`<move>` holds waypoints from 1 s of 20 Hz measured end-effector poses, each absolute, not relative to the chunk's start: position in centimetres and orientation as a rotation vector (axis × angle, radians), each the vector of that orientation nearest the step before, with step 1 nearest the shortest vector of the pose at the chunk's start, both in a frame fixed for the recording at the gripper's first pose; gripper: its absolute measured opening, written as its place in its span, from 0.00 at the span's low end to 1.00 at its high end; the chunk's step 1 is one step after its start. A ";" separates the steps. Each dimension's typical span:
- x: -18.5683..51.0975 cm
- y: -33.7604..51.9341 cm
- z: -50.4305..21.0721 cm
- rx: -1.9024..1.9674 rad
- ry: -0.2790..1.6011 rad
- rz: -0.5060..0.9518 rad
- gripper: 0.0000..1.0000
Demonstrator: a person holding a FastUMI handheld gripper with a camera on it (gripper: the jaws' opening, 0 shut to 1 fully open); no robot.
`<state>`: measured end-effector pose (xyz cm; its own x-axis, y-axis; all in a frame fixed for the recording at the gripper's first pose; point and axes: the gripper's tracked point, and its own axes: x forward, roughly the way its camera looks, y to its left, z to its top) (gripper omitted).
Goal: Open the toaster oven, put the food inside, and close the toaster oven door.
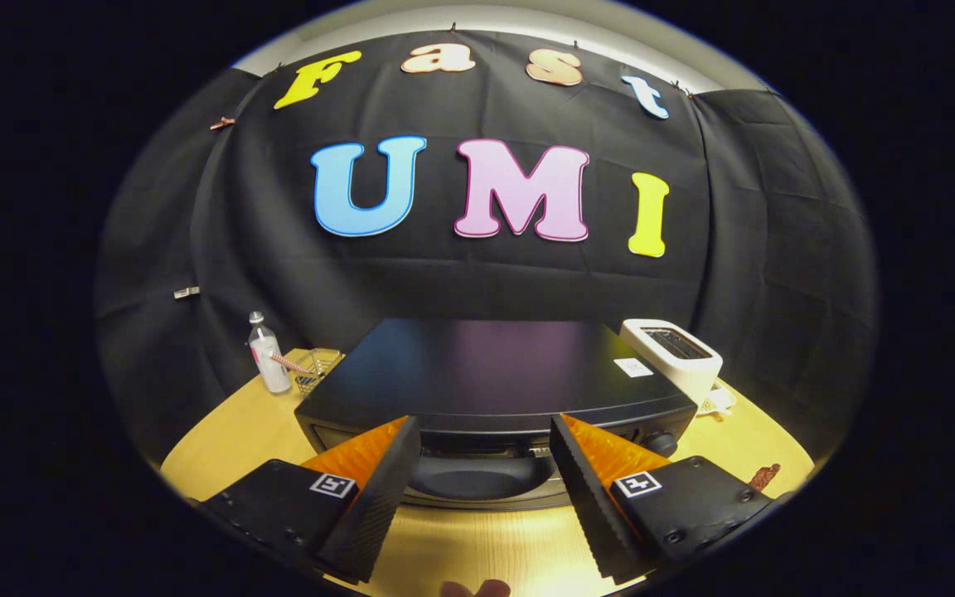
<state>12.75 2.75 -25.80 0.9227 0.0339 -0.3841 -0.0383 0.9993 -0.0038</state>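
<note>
The wooden table spreads across the lower half of the frame, its bare pale surface running between and below the fingers and out to the lower left and lower right. At the centre sits the black toaster oven, its flat glossy top facing up and its front edge curving just beyond the fingertips; the door glass and a knob at its right front corner show low between and beside the fingers. The gripper hangs spread wide, holding nothing, its two black ridged fingers with orange backs pointing at the oven's front from either side, tips close to the front but whether touching it I cannot tell. To the right of the oven, touching or just beside its rear right corner, stands a white pop-up toaster. At the left, apart from the oven, stands a clear plastic bottle next to a small wire basket. A small brown item lies on the table at the lower right, near the right finger's base. Fingertips of a person's hand show at the bottom centre.
</note>
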 end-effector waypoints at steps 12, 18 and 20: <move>8.2 3.1 -27.8 0.029 0.419 0.050 0.97; 1.0 2.6 -32.1 0.009 0.506 0.057 0.98; -0.8 2.4 -33.8 0.001 0.541 0.058 0.98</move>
